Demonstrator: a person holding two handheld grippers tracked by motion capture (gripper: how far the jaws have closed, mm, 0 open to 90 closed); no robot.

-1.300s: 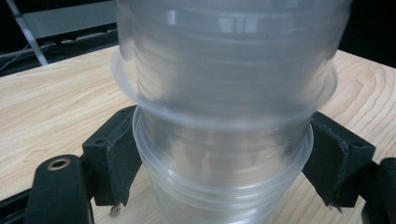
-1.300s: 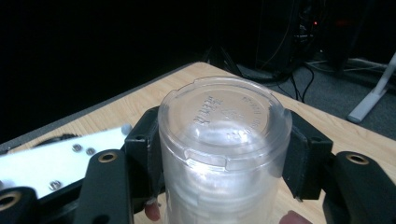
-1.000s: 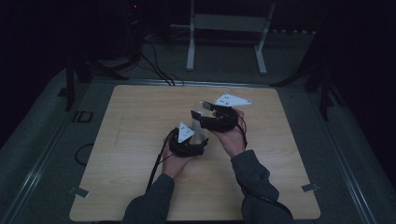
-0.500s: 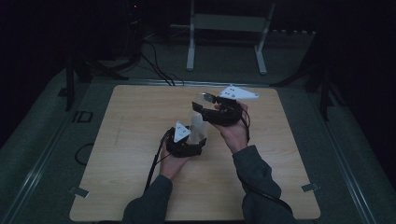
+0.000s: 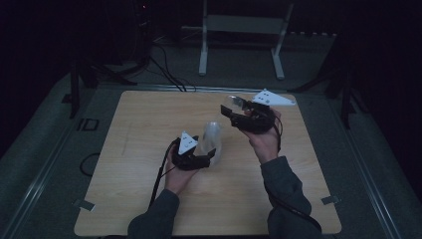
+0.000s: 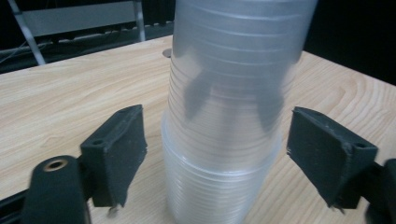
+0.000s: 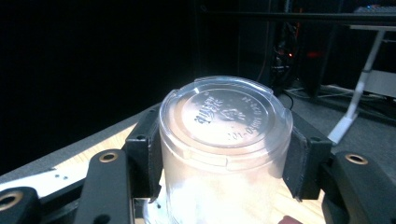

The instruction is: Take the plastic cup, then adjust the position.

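Now the stack of clear ribbed plastic cups [image 6: 224,140] stands upside down just below the middle of the pale wooden tabletop [image 5: 134,149], and one single clear plastic cup [image 7: 224,140] has come free of it, carried up toward one o'clock from the stack. The left tool [image 5: 201,158] sits low at the stack's base, at about seven o'clock of it; its jaws have just been closing in again, yet in the left gripper view both black pads stand clear of the ribbed wall with the stack between them, so I read it as open, not gripping. The right tool [image 5: 238,112] is clamped on the single cup, both pads pressed flat against its sides with the embossed base facing away from the hand. To do this separating step well, I judge the left tool should close gently onto the lower cups before the next pull, firm enough to stop the stack tipping but not so hard that the thin walls buckle and lock together. The freed cup is best carried well clear toward the bare wood at three o'clock and set down rim first, releasing only once it rests flat. A straight pull along the stack's axis should spare a neighbouring cup from coming along.
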